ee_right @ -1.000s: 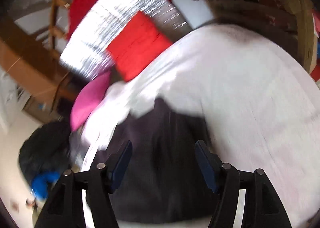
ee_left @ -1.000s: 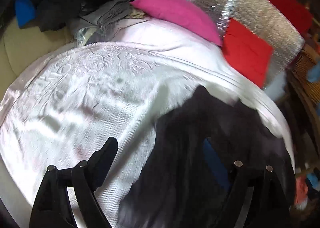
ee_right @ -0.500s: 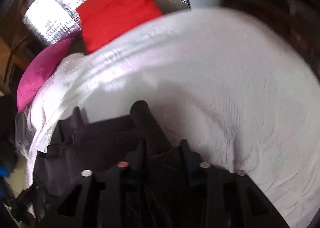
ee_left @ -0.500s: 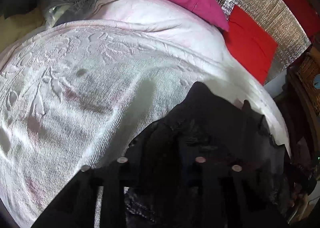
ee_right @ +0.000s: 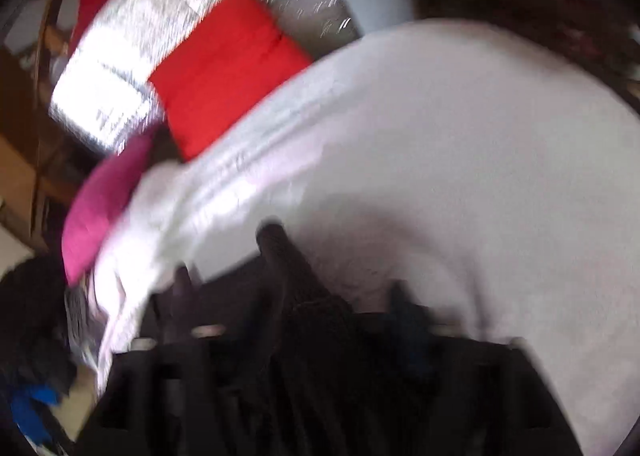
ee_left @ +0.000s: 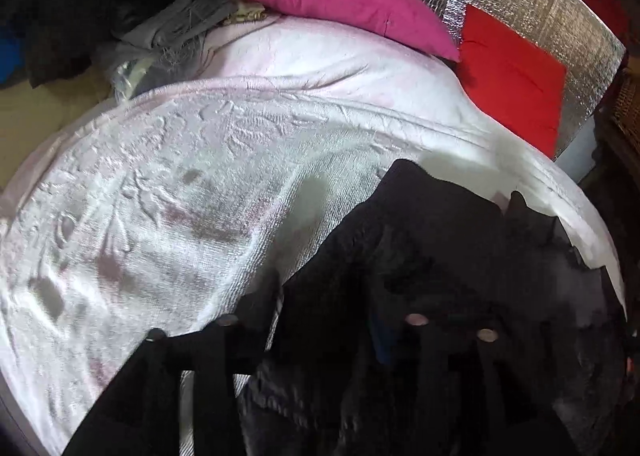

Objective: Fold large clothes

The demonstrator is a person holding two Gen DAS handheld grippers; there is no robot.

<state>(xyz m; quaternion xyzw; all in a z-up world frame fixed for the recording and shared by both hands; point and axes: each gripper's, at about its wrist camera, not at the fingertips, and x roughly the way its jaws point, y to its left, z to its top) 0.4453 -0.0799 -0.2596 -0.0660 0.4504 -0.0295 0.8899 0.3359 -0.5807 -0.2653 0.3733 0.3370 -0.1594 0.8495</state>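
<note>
Dark clothing (ee_left: pixel 432 256) lies bunched on the white bedspread (ee_left: pixel 200 196), well below the pink pillow (ee_left: pixel 348 0), so it can be laid flat. Left claw (ee_left: pixel 320 320) and right claw (ee_right: pixel 332 316) have just been opening (cloth between the jaws; grip unclear in blur).

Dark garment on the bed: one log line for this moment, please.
left gripper: jaws just opened, dark garment between | right gripper: same | dark garment: bunched on white bedspread
</note>
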